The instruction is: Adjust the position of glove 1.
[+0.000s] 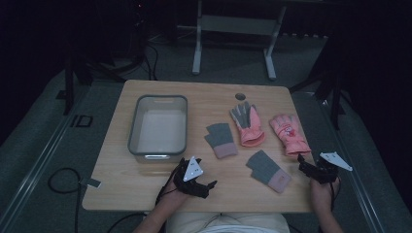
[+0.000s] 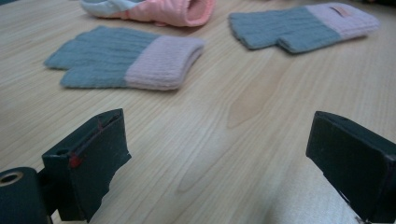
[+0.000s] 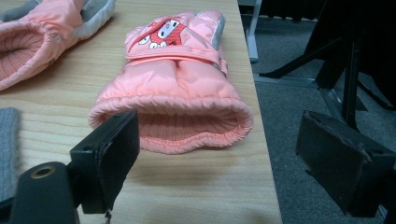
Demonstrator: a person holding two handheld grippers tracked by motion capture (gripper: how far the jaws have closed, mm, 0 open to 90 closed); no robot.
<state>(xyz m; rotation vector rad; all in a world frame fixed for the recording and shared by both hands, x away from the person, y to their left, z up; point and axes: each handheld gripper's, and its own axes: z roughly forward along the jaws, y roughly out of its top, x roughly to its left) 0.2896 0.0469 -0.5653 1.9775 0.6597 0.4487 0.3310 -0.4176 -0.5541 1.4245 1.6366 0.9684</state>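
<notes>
Right tool (image 3: 219, 163) spread wide, nothing in it, lined up on the pink ski glove (image 3: 173, 84) at the tabletop's (image 1: 160, 187) right edge: cuff mouth straight ahead, fingers pointing away. Left tool (image 2: 219, 163) also spread and empty, with a grey knit glove (image 2: 126, 58) ahead-left. Right's nearer its mark.

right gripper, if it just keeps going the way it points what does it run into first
Most likely the cuff of the pink padded glove with the cartoon patch, lying open-end toward the right gripper. Its open jaws stand on either side of that cuff, not yet touching, though depth is hard to judge.
</notes>
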